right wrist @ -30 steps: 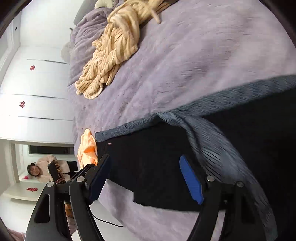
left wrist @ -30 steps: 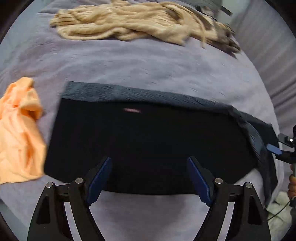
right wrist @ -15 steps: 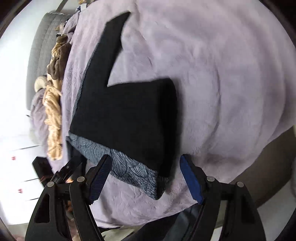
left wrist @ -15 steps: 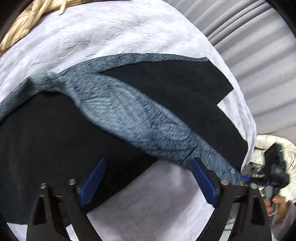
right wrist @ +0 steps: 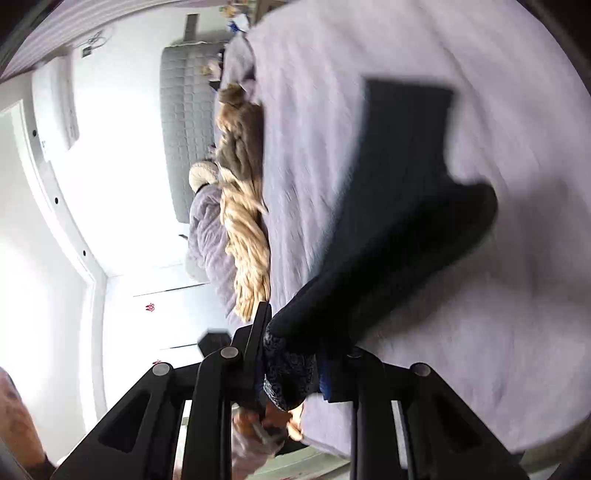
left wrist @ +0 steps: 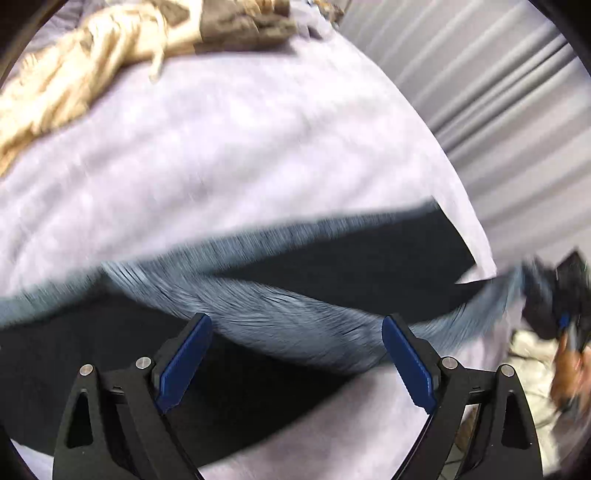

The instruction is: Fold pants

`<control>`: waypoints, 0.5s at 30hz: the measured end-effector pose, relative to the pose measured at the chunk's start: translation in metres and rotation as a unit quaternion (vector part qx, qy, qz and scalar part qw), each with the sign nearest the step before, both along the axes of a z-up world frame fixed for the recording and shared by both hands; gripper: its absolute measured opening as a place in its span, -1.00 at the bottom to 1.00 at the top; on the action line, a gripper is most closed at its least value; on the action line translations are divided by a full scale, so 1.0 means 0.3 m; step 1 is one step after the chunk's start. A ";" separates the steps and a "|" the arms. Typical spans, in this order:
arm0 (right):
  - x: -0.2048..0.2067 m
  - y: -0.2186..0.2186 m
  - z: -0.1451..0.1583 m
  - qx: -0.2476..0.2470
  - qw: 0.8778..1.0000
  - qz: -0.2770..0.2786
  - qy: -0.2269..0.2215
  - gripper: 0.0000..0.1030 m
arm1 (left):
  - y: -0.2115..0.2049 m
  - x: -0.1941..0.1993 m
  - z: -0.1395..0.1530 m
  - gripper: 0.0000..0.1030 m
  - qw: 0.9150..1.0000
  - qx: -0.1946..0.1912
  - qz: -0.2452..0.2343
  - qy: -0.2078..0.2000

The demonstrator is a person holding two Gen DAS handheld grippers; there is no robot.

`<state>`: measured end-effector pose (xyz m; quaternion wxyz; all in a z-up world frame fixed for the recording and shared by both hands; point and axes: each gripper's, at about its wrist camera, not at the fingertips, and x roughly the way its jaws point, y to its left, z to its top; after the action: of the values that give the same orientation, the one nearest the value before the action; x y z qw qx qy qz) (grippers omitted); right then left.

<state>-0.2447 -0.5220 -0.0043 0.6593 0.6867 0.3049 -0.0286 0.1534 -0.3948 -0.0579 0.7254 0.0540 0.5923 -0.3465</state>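
Observation:
The black pants (left wrist: 332, 266) lie across the lilac bed cover, with a grey-blue patterned inner side (left wrist: 280, 314) turned over on top. My left gripper (left wrist: 295, 365) is open and empty just above the pants' near edge. My right gripper (right wrist: 291, 365) is shut on the pants' patterned waistband (right wrist: 288, 369) and lifts that end off the bed; the black fabric (right wrist: 399, 221) trails away from it. The right gripper also shows at the right edge of the left wrist view (left wrist: 565, 295), blurred.
A beige knit garment (left wrist: 74, 77) and a brown one (left wrist: 240, 22) lie at the far side of the bed (left wrist: 258, 147). Grey curtains (left wrist: 498, 92) hang at the right. A grey headboard (right wrist: 184, 129) and white wall show in the right wrist view.
My right gripper has closed on the waistband end and raised it. My left gripper has swung along the pants toward the right end and stayed open.

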 end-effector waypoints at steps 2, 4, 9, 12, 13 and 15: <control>0.129 -0.130 0.024 -0.054 0.998 -0.004 0.042 -0.19 | 0.007 0.036 0.013 0.80 1.000 0.009 0.017 -0.016; 0.225 -0.218 0.039 -0.105 0.991 -0.002 0.077 0.73 | 0.037 0.068 0.012 0.80 0.999 0.022 0.039 -0.026; 0.304 -0.273 0.076 -0.194 0.971 0.043 0.130 0.74 | 0.144 0.090 -0.079 0.80 0.992 0.079 0.094 -0.027; 0.204 -0.204 -0.026 -0.152 0.974 0.058 0.155 0.33 | 0.229 0.080 -0.160 0.80 0.986 0.110 0.127 -0.001; 0.160 -0.169 -0.087 -0.135 0.975 0.062 0.167 0.20 | 0.249 0.076 -0.174 0.80 0.984 0.119 0.133 0.001; 0.130 -0.132 -0.204 -0.093 0.977 0.053 0.185 0.16 | 0.273 0.064 -0.190 0.80 0.982 0.132 0.137 -0.002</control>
<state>-0.2058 -0.5615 -0.0656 0.6533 0.5879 0.4535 -0.1479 0.1726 -0.3130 -0.1147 0.7537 0.0680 0.6333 -0.1621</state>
